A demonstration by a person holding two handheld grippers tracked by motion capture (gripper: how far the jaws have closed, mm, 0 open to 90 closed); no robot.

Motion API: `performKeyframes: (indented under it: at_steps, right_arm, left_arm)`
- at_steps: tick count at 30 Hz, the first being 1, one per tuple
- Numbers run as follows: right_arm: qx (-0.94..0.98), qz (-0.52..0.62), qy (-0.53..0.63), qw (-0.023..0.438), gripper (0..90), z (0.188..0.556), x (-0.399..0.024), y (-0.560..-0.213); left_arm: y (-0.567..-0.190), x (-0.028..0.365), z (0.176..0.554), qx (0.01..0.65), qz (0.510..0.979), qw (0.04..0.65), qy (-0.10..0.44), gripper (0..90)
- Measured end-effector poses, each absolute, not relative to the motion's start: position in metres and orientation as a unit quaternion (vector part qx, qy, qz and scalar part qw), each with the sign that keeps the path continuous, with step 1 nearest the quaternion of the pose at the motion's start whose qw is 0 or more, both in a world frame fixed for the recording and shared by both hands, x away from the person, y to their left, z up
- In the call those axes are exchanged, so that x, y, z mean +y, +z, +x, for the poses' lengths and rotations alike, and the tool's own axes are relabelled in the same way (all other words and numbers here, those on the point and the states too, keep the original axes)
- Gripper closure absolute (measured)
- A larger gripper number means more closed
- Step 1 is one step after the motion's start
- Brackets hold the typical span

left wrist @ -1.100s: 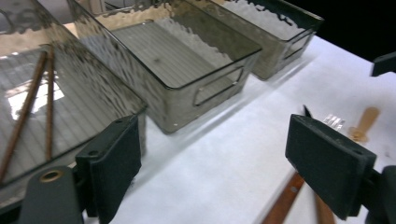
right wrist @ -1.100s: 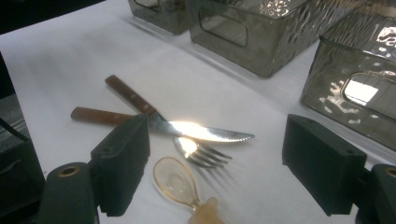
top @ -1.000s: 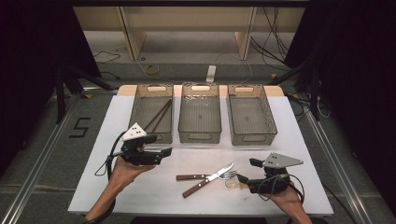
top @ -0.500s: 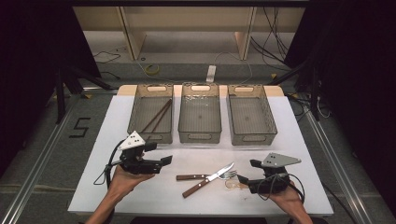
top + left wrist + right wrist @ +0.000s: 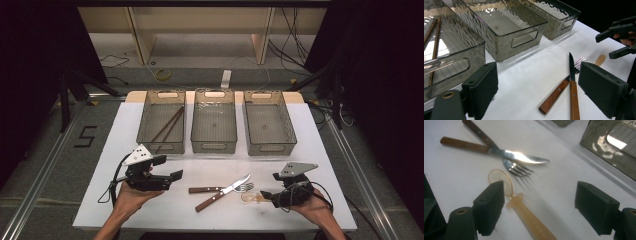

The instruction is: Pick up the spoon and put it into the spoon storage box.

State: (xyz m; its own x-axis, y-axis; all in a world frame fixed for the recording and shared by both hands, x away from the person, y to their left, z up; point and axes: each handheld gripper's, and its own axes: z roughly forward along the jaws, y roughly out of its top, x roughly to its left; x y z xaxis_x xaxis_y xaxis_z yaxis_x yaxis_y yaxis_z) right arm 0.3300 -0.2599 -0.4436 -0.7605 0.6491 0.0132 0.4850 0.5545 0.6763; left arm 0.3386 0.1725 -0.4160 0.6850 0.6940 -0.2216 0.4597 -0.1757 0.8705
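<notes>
Both grippers idle; left gripper [image 5: 172, 176] edged nearer knife [image 5: 222, 193].

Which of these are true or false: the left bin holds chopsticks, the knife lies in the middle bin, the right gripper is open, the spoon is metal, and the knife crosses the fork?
1. The left bin holds chopsticks. True.
2. The knife lies in the middle bin. False: it lies on the table, in front of the bins.
3. The right gripper is open. True.
4. The spoon is metal. False: it is translucent amber plastic.
5. The knife crosses the fork. True.
</notes>
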Motion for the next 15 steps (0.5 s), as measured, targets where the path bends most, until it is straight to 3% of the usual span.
performKeyframes:
  at_steps: [15]
  right_arm:
    - [0.921,0.283,0.253,0.082,39.4,0.334,-0.2574,-0.4461]
  left_arm:
    - [-0.4163,0.1714,0.3377,0.375,0.761,0.517,0.114,15.5]
